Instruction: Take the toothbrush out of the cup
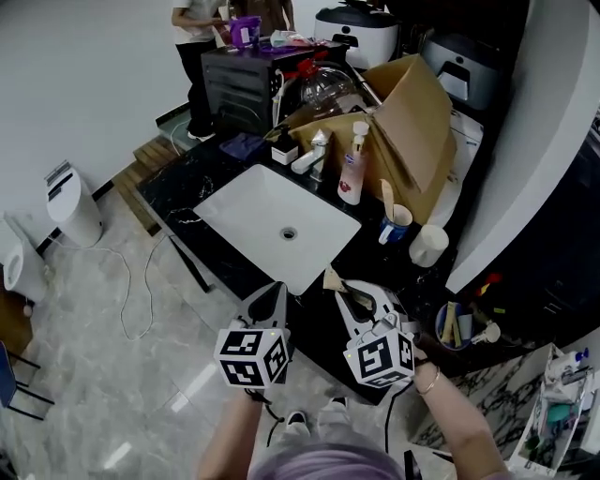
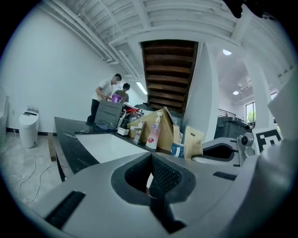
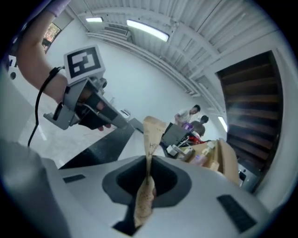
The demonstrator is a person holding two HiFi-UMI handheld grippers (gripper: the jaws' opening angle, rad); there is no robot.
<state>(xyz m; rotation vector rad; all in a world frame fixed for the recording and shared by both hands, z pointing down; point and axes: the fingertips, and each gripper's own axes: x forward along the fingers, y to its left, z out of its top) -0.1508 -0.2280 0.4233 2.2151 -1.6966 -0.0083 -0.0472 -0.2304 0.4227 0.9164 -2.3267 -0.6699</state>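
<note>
Toothbrush (image 1: 387, 199) stands upright in the blue cup (image 1: 397, 226), light wooden handle sticking out the top. Cup sits on the black worktop (image 1: 178, 183), right of the white sink (image 1: 253, 211). A white cylinder (image 1: 429, 246) is just beside the cup on the near side. An open cardboard box (image 1: 417, 131) is behind the cup, and a pump bottle (image 1: 353, 169) and the tap (image 1: 314, 155) are at the sink's far edge.

Both tools are at the near edge of the worktop, well apart from the cup, neither touching it.

Right tool (image 3: 148, 160): jaws clamped on a tan paper slip (image 3: 151, 135). The slip stands up out of the jaws with some print on it, too small to read. In the head view it pokes out over the near corner of the sink.

Left tool (image 2: 150, 155): jaws together, nothing between them, pointing over the sink's near edge, just left of the right tool.

Two people (image 1: 202, 28) stand at the far end of the worktop. A white toilet (image 1: 70, 202) is on the floor to the left.
</note>
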